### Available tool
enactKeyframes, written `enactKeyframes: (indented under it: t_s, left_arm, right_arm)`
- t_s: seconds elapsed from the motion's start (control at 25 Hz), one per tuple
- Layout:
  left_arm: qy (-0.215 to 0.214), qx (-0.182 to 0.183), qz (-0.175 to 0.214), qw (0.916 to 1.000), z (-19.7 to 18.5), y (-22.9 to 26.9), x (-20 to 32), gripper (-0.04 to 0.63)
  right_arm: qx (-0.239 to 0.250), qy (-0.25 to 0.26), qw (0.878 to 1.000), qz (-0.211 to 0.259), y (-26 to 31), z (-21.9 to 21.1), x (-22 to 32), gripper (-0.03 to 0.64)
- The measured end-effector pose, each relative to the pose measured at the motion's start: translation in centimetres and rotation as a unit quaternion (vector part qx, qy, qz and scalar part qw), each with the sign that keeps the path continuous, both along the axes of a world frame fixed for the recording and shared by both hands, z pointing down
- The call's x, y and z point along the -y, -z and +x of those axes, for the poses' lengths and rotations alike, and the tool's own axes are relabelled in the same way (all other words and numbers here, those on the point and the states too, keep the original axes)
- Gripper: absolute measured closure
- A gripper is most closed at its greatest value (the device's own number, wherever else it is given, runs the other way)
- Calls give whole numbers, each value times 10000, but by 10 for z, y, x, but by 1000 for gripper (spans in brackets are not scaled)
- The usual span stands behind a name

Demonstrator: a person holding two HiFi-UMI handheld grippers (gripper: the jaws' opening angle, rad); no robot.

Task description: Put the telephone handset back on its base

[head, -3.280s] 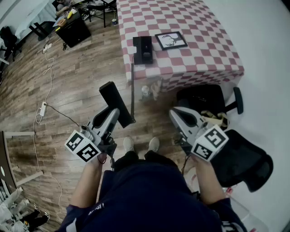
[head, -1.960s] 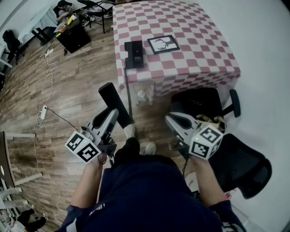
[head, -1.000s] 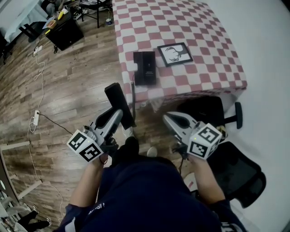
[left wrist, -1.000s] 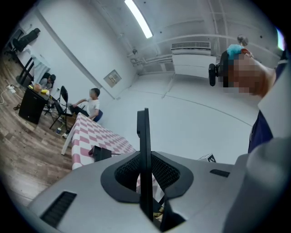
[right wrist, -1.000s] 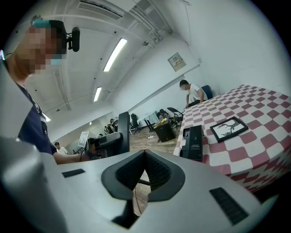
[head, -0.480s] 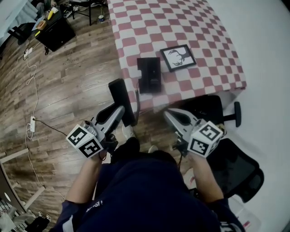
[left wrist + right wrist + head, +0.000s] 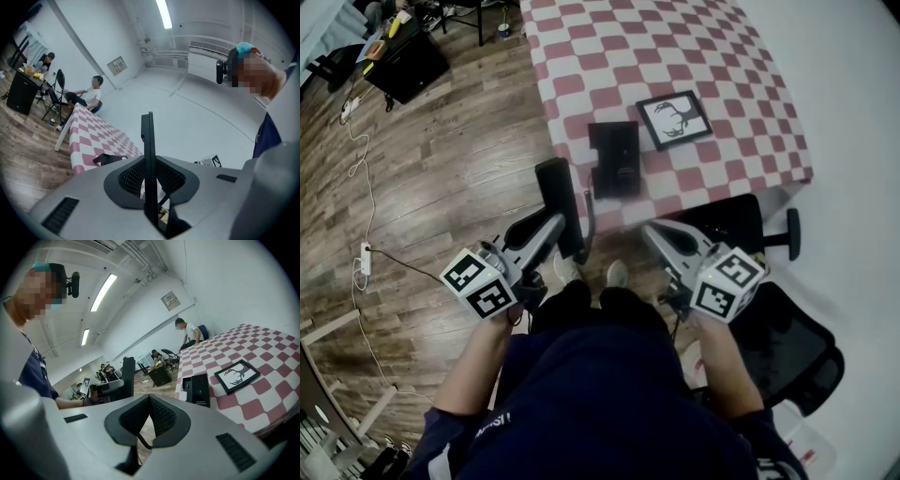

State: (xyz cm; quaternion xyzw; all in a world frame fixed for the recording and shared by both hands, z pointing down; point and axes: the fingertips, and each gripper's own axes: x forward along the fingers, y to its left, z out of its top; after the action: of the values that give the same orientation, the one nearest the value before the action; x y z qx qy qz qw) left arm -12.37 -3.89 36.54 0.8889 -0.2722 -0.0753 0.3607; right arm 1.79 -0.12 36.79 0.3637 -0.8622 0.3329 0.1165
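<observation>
**A:** What do the left gripper's point(image 7: 150, 190) fingers have between them?

**B:** The left gripper's two grey jaws are pressed against the flat sides of the black telephone handset point(image 7: 148, 150). It is a thin slab, seen edge-on, rising upright out of the grip and well past the fingertips.

**A:** And the right gripper point(image 7: 149, 399)?

**B:** Its jaws are closed together, tip to tip, with nothing held. Only a thin dark cord shows behind the gap beneath them.

**A:** Where is the handset relative to its base?

**B:** In the head view the handset is in the air above the wooden floor point(image 7: 441, 178), just in front of the table's near edge. The black base point(image 7: 615, 157) lies flat on the table point(image 7: 694, 47), which has a red-and-white checked cloth. The base is close to that edge, a little ahead and to the right of the handset. The two are near but apart.

**A:** Anything else near the base?

**B:** A framed picture of a stag's head point(image 7: 673, 119) lies just to its right. A black office chair point(image 7: 792, 342) stands behind the right gripper.
</observation>
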Motion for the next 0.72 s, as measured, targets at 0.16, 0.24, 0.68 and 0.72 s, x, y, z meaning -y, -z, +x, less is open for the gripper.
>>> enactKeyframes:
  t_s: [0.16, 0.24, 0.68, 0.72]
  left_arm:
    - [51, 49, -138, 9999, 1, -9, 10, 502]
    - [86, 80, -184, 9998, 4, -14, 16, 502]
    - [116, 95, -664, 9977, 40, -50, 45, 502]
    - [125, 109, -689, 9975, 43, -53, 48, 502]
  right_arm:
    - [37, 30, 9999, -92, -6, 4, 9, 603]
    - [46, 72, 9999, -121, -9, 7, 16, 603]
    - [204, 629, 9973, -322, -31, 34, 58, 603]
    - [208, 668, 9970, -341, -33, 39, 61, 603]
